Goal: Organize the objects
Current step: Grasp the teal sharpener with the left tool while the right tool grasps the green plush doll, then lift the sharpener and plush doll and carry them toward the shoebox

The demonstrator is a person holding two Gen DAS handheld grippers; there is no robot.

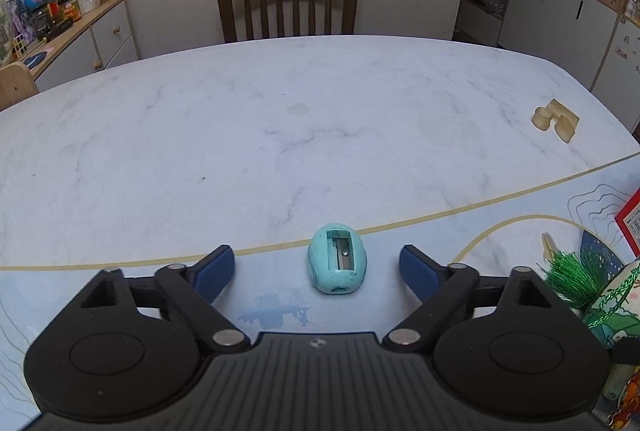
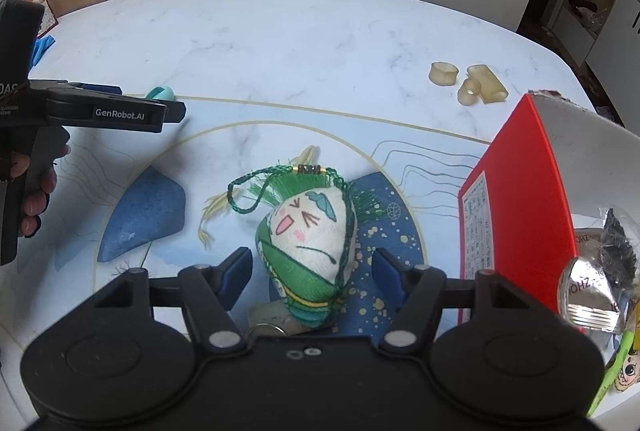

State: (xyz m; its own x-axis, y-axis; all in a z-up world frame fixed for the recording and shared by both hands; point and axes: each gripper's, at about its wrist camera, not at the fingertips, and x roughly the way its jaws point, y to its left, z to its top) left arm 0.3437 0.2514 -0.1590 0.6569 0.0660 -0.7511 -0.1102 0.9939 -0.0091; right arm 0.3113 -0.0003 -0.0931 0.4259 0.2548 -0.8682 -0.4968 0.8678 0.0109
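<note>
Teal pencil sharpener point(image 1: 337, 258) between wide left tool point(image 1: 316, 268), stuffed charm point(image 2: 307, 246) between unclamped right tool point(image 2: 312, 268)

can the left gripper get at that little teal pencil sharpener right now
Probably yes. The pencil sharpener lies on the table between the open fingers of the left gripper, with clear gaps on both sides and nothing in between.

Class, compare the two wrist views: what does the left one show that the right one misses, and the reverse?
Left only: the blade slot of the turquoise egg-shaped pencil sharpener between the open left gripper fingers.
Right only: the red-walled box, foil snack packets, and the open right gripper.
Both: the green-tasselled fabric dumpling charm, cream rubber rings, white marble-patterned table.
</note>
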